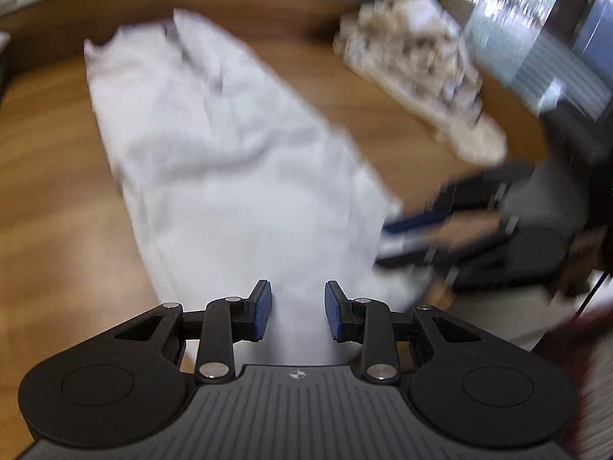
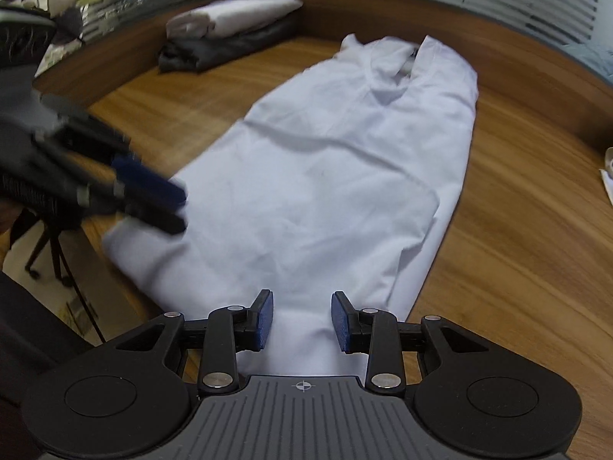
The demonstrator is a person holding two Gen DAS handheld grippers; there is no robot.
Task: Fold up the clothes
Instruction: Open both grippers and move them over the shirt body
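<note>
white shirt (image 2: 337, 176) lies long on the wooden table (image 2: 517, 230), sides seemingly folded in | left gripper (image 1: 298, 316) and right gripper (image 2: 302, 320) gape, empty, over its near hem | grab both hem corners evenly

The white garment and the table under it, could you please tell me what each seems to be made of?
The white garment looks like thin woven fabric, perhaps cotton, matte: it lies in soft creases and folds. The table looks like wood or wood-look laminate, smooth with a slight sheen: brown streaky grain runs across it. Which of the two I cannot tell.
</note>
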